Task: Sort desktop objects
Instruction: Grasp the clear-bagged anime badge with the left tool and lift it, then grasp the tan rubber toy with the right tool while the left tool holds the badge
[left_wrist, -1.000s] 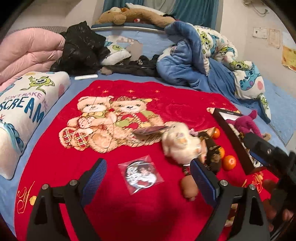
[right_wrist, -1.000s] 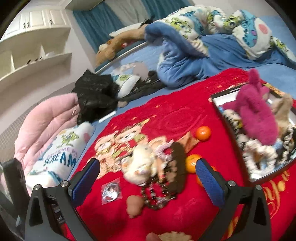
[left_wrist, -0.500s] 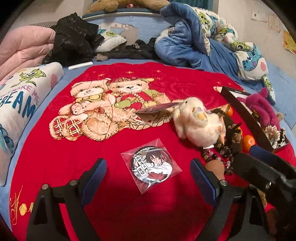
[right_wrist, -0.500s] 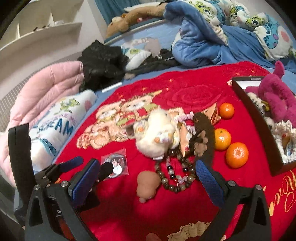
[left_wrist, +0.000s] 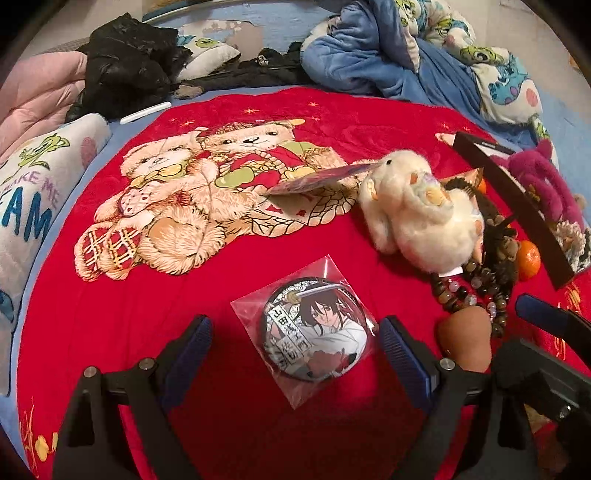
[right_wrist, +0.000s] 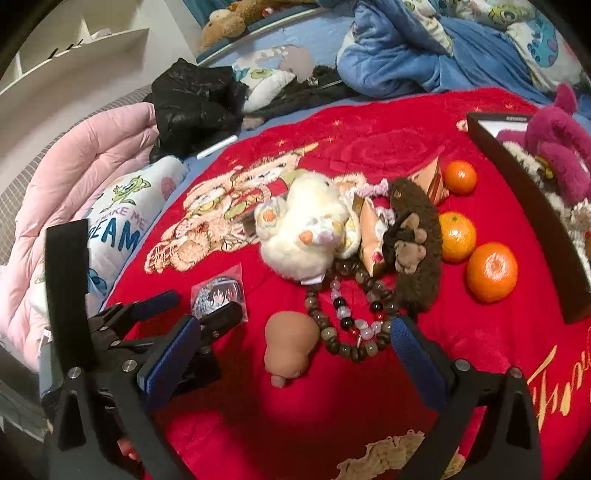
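Here the left tongs (left_wrist: 295, 350) hang wide open over a red blanket (left_wrist: 147, 314) spread on the bed, holding nothing. A round badge in a clear sleeve (left_wrist: 314, 328) lies flat on the blanket between the two blue pads (left_wrist: 400, 354); its sleeve edge sits close to the right-hand pad, though I cannot tell if they touch. Beyond that pad and to its right sit a brown gourd-shaped toy (left_wrist: 467, 339), a bead bracelet (left_wrist: 461, 291) and a cream plush animal (left_wrist: 417, 221).

The right tongs (right_wrist: 288, 354) are also spread wide and empty. The gourd toy (right_wrist: 291, 341) lies between their pads, nearer the left one and touching neither. The bracelet (right_wrist: 351, 314) lies just ahead of the right pad, and past it are the cream plush (right_wrist: 306, 229), a brown plush piece (right_wrist: 413, 240) and three tangerines (right_wrist: 491, 271) off to the right. Further right a dark box (right_wrist: 524, 206) holds a magenta plush (right_wrist: 557, 151) and other soft things. To the left of these tongs the left tongs (right_wrist: 188, 308) show, straddling the badge (right_wrist: 218, 291).
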